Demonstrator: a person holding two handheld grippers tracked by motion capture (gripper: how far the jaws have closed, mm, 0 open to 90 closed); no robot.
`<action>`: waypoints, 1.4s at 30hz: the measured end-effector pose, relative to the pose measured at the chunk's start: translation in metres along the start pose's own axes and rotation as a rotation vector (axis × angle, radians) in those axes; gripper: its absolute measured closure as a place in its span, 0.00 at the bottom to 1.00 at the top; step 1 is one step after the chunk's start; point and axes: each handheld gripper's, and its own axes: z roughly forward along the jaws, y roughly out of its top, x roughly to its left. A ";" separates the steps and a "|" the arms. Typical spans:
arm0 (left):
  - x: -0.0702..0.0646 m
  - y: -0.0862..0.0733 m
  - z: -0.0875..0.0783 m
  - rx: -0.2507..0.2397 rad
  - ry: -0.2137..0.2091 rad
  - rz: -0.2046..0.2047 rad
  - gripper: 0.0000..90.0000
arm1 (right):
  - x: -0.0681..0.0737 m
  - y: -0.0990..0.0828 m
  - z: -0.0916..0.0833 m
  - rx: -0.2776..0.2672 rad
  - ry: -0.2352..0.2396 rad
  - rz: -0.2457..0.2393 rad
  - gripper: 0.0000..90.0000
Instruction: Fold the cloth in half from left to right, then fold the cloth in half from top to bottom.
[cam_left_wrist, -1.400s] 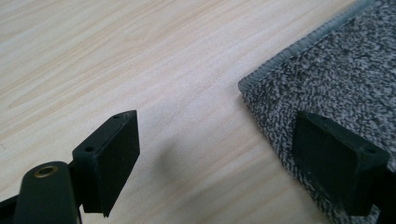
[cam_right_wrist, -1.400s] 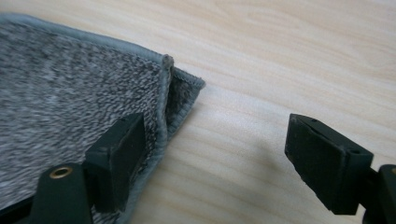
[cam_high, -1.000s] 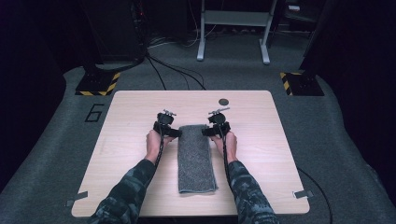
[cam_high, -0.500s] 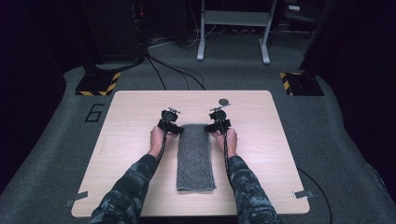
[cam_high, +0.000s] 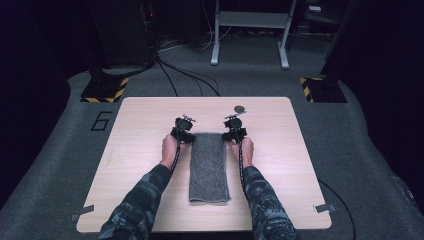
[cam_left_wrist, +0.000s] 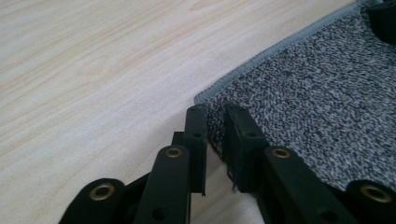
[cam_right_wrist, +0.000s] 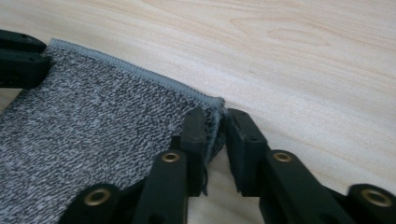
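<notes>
The left hand-held gripper (cam_left_wrist: 215, 116) has slid in from just left of the towel (cam_high: 209, 165) onto its far left corner; the right hand-held gripper (cam_right_wrist: 215, 122) took the far right corner; both sets of jaws have just been closing, pinching the cloth.

a light wooden table (cam_high: 140, 165) stands on grey carpet (cam_high: 50, 180). a small dark round disc (cam_high: 240, 108) lies on it toward 12 o'clock. yellow-black striped bases (cam_high: 105, 90) sit at 10 and 2 o'clock; a white metal frame (cam_high: 250, 30) stands at 12.
</notes>
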 end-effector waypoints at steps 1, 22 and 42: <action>-0.001 0.000 0.000 0.002 -0.002 0.000 0.91 | -0.001 -0.001 0.001 -0.011 -0.002 -0.007 0.91; -0.003 0.004 -0.028 -0.115 0.007 0.025 0.99 | 0.003 -0.001 -0.021 -0.102 0.055 -0.026 0.98; -0.007 0.026 -0.073 -0.245 0.023 0.056 0.99 | 0.010 0.024 -0.083 -0.271 0.044 -0.101 0.99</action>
